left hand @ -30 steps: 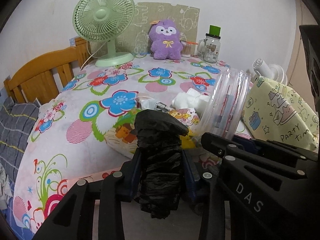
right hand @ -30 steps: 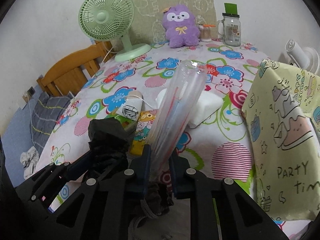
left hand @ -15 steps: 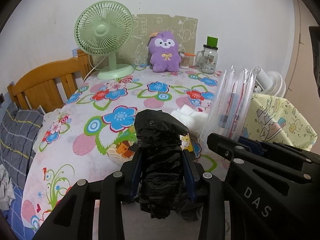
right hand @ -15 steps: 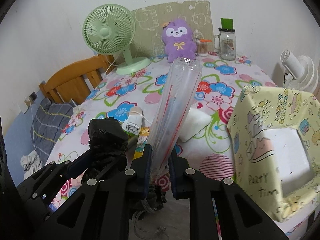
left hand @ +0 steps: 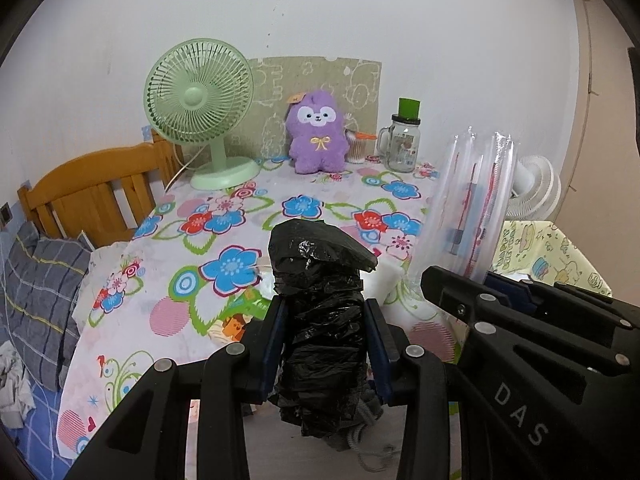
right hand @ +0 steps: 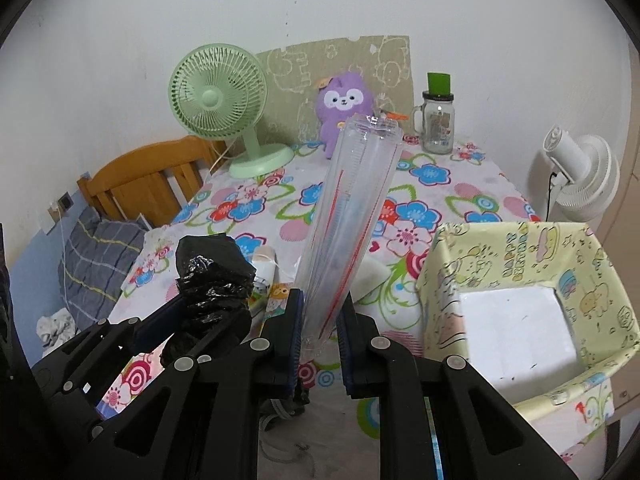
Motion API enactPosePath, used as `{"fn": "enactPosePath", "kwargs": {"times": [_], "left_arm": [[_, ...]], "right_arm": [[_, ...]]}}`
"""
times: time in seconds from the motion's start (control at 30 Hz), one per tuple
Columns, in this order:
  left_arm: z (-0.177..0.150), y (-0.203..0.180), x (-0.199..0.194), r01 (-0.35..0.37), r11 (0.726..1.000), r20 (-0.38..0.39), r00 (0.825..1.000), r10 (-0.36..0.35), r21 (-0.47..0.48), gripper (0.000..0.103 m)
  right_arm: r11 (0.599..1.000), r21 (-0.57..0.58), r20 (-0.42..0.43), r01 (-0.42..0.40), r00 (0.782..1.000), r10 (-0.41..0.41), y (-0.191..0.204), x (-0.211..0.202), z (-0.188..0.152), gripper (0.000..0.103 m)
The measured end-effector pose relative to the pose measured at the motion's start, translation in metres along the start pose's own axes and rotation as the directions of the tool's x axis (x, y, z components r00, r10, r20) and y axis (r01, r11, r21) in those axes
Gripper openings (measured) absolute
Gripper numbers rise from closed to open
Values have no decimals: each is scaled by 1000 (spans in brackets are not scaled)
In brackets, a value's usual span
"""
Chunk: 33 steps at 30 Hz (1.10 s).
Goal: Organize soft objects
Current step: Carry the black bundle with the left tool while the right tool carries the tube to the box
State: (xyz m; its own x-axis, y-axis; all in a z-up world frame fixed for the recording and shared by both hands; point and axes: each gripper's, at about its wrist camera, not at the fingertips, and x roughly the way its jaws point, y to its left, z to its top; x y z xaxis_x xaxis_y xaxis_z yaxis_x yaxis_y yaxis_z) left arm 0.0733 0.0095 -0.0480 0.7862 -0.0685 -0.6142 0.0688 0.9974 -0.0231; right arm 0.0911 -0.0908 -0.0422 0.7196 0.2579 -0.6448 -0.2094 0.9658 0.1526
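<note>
At the far left, a grey checked cloth [left hand: 38, 280] lies beside a wooden headboard [left hand: 92, 196]. A table with a floral cloth [left hand: 208, 248] fills the centre of both views.

At the table's back edge, left to right: a green fan [left hand: 200, 100], a purple plush [left hand: 317, 136] leaning against a cardboard sheet [left hand: 360, 80], and a glass jar [left hand: 402, 144] with a green cap.

Left gripper [left hand: 325, 338]: jaws narrow, both blue pads pressed against the sides of a crumpled black bag [left hand: 320, 304]. The bag stands upright between the pads, its top bulging above them and its lower end hanging below. It is held clear of the table.

Near the table's front, partly hidden behind the bag, lie a printed packet [left hand: 236, 320] and a white pad [right hand: 374, 276].

Right gripper [right hand: 318, 326]: jaws almost fully closed, clamped on the lower end of a clear plastic sleeve [right hand: 352, 208]. The sleeve rises nearly upright, tilted slightly right, with red lines visible through its wall. In the left wrist view it stands just right of the bag.

To the right, a yellow printed box [right hand: 516, 248] sits open at the table's right edge; its white floor is bare. Behind it stands a white fan [right hand: 580, 176].
</note>
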Motion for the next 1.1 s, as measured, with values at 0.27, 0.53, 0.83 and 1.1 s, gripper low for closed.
{"fn": "enactPosePath", "kwargs": {"times": [0.27, 0.53, 0.83, 1.1], "left_arm": [[10, -20, -12, -8, 1000, 40, 999, 8, 0, 39], [14, -46, -18, 8, 1000, 62, 998, -9, 14, 39], [20, -80, -17, 48, 998, 80, 995, -52, 48, 39], [24, -108, -13, 84, 993, 85, 992, -91, 78, 39]], "right_arm": [[1000, -14, 34, -15, 999, 16, -13, -21, 9, 19], [1000, -7, 60, -8, 998, 9, -33, -38, 13, 19], [1000, 4, 86, 28, 996, -28, -65, -56, 15, 19], [998, 24, 104, 56, 993, -58, -92, -66, 16, 19]]}}
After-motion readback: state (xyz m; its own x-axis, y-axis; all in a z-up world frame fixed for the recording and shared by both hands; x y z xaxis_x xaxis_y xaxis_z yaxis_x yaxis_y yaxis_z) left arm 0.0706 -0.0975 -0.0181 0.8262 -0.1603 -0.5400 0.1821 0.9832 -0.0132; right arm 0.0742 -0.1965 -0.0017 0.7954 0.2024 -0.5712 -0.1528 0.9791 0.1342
